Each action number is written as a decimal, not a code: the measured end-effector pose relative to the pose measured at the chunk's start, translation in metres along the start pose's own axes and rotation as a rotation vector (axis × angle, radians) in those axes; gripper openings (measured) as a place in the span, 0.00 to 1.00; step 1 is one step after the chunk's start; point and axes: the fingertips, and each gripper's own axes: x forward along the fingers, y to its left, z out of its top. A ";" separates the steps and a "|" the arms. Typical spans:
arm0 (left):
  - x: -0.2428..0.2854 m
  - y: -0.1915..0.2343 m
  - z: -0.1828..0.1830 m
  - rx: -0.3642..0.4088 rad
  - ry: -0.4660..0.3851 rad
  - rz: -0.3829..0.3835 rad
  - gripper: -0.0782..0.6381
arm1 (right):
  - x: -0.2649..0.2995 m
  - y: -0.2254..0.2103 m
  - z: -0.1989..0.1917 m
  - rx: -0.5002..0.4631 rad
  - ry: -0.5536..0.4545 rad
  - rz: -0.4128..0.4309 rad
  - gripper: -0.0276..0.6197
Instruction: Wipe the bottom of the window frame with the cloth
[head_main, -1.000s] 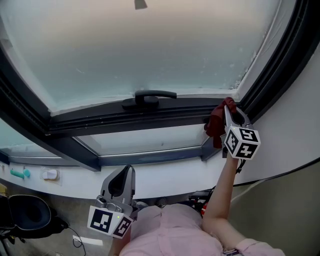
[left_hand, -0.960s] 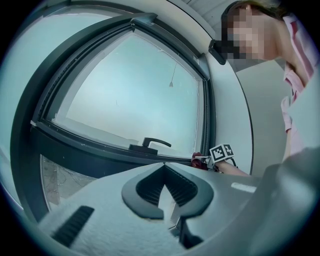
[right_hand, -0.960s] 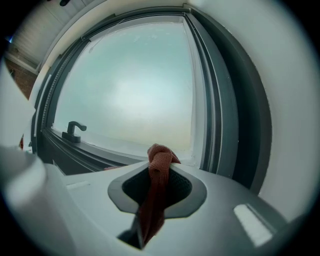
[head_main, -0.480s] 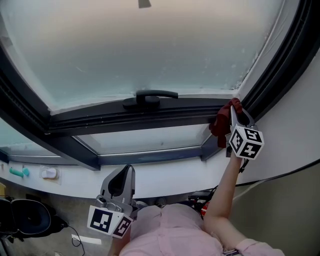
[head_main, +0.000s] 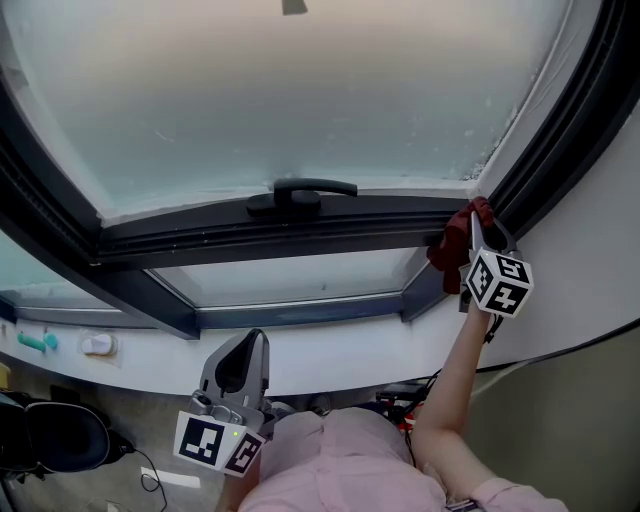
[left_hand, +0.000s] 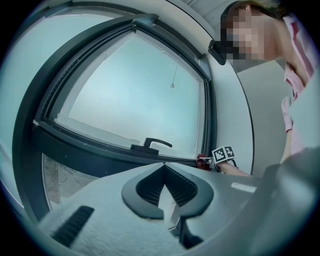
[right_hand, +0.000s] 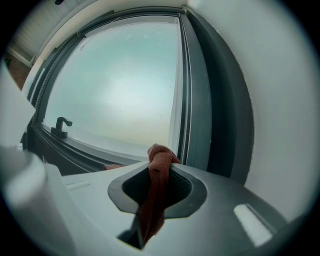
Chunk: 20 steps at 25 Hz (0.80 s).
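Note:
My right gripper (head_main: 479, 222) is shut on a dark red cloth (head_main: 456, 244) and presses it against the bottom rail of the dark window frame (head_main: 250, 238), at the frame's lower right corner. In the right gripper view the cloth (right_hand: 156, 185) bunches up between the closed jaws of that gripper (right_hand: 161, 161), with the frame's upright (right_hand: 200, 100) just ahead. My left gripper (head_main: 243, 362) hangs low by my body, shut and holding nothing. The left gripper view shows its jaws (left_hand: 165, 187) closed, and the cloth (left_hand: 203, 161) far off at the corner.
A black window handle (head_main: 300, 192) sits on the bottom rail, left of the cloth. Below is a second fixed pane (head_main: 290, 278) and a white sill (head_main: 330, 350). A white wall (head_main: 590, 250) borders the frame on the right. Dark items lie on the floor at lower left (head_main: 50, 435).
My right gripper has slid the cloth rightward along the bottom rail into the frame's corner. The left gripper has stayed where it was.

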 end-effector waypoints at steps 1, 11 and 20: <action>0.000 -0.001 0.000 -0.001 0.000 -0.001 0.11 | 0.000 -0.001 0.000 -0.003 -0.002 -0.003 0.14; -0.011 -0.003 -0.005 -0.007 0.007 -0.009 0.11 | -0.004 0.003 0.005 -0.111 -0.049 -0.005 0.14; -0.014 0.003 -0.004 -0.014 0.033 -0.054 0.11 | -0.067 0.115 0.019 -0.094 -0.210 0.196 0.14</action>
